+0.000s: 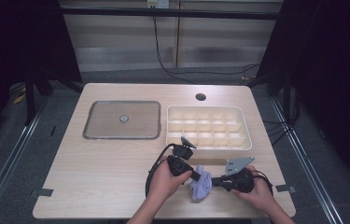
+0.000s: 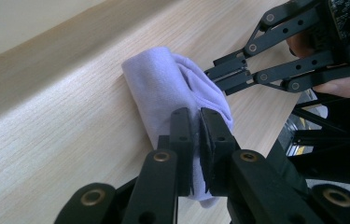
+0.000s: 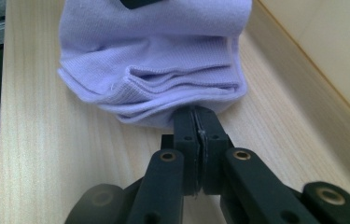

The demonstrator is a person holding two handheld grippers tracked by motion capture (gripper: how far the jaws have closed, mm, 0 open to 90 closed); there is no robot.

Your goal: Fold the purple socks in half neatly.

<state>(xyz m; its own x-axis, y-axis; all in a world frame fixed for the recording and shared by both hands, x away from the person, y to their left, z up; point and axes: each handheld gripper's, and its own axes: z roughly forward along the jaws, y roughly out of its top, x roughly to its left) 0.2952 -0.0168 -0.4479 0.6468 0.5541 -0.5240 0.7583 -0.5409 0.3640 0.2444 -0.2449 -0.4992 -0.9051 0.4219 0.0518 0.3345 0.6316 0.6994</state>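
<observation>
A light wooden table (image 1: 107, 172) stands in a dark-curtained room, with a cable trailing along the floor beyond its far edge. Near the far edge lie a flat clear lid (image 1: 122, 120) towards the left and a cream compartment tray (image 1: 205, 128) towards the right; every tray compartment appears empty.

The lavender sock (image 1: 201, 183) sits close to the near edge, right of centre, folded or rolled into a compact bundle. The left gripper (image 2: 196, 140) has its jaws pressed together on one end of the bundle, with fabric caught between them. The right gripper (image 3: 196, 140) has its jaws pressed together at the opposite end, pinching the layered folds.

Step in hand, as judged: the bundle is being shaped or secured before transfer. The next move likely calls for one gripper to let go while the other retains the bundle, then a lift towards a tray compartment without letting the folds spring apart
</observation>
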